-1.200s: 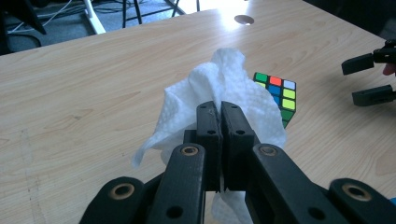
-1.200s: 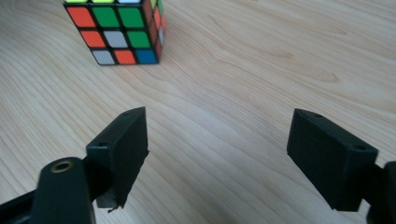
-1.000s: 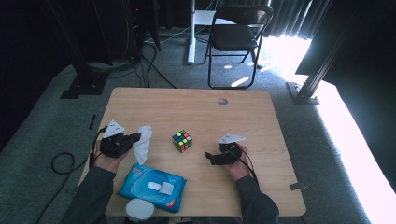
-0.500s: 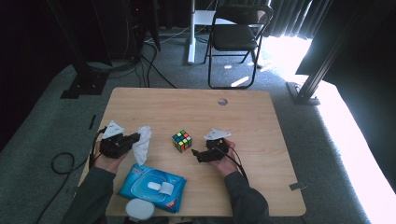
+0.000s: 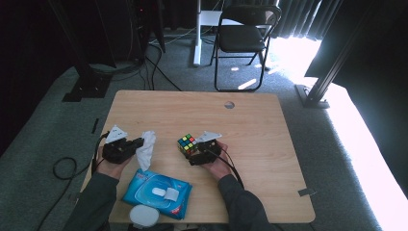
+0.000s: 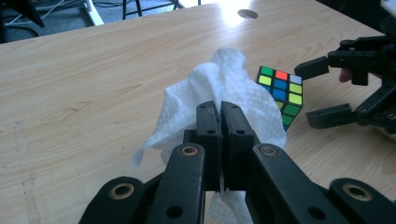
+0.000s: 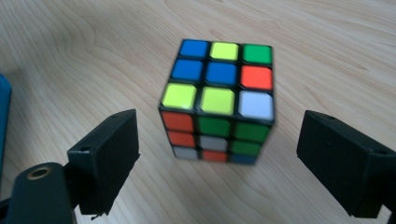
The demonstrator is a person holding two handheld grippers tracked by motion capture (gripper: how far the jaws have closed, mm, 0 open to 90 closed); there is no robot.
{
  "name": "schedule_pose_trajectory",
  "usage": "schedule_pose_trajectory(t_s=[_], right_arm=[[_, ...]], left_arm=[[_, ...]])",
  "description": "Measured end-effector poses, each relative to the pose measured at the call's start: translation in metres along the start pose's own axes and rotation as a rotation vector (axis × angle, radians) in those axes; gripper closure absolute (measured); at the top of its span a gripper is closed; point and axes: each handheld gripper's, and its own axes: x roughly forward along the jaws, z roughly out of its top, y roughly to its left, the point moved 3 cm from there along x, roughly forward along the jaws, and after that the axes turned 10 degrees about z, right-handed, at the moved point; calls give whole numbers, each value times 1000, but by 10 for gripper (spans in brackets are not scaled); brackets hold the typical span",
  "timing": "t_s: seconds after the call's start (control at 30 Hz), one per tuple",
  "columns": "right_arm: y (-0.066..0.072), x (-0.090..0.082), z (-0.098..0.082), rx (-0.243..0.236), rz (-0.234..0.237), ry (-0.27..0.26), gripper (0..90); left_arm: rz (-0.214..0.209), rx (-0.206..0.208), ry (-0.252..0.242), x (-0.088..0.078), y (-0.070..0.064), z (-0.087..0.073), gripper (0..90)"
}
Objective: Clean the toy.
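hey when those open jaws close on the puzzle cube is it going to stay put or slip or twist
The puzzle cube looks rigid with flat sides, so the right gripper, jaws open on either side of it, should probably meet flat faces. Its glossy stickers may be somewhat slippery. It sits flat on the table, so rolling seems unlikely, though its layers might twist under an uneven squeeze.

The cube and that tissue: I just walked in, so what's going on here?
A person at a wooden table works a gripper in each hand. The left gripper is shut on a white tissue and holds it just above the tabletop. The right gripper has just been opening its jaws, which now stand wide to either side of the puzzle cube without touching it. A blue wipes pack lies near the front edge.
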Motion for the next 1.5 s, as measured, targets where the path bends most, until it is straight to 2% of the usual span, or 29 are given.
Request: schedule_pose_trajectory(t_s=[0.23,0.33,0.43,0.63,0.83,0.93,1.3,1.5], right_arm=[[-1,21,1,-6,-13,42,149],[-3,28,0,6,-19,52,159],[-5,32,-1,17,-9,59,225],[-9,34,-4,27,9,70,297],[-10,34,-5,8,7,65,310],[-8,33,-4,-4,19,61,334],[-2,31,-1,-55,12,54,338],[1,28,1,-74,28,50,338]], left_arm=[[0,-8,0,-1,3,-1,874],[1,-14,3,-1,4,-2,874],[2,-14,4,-2,5,-3,874],[0,-22,5,-2,6,-3,874],[-7,-19,5,0,6,-1,874],[-10,-12,4,1,4,2,874],[-23,13,0,9,-1,13,874],[-33,22,-10,13,-4,21,874]])
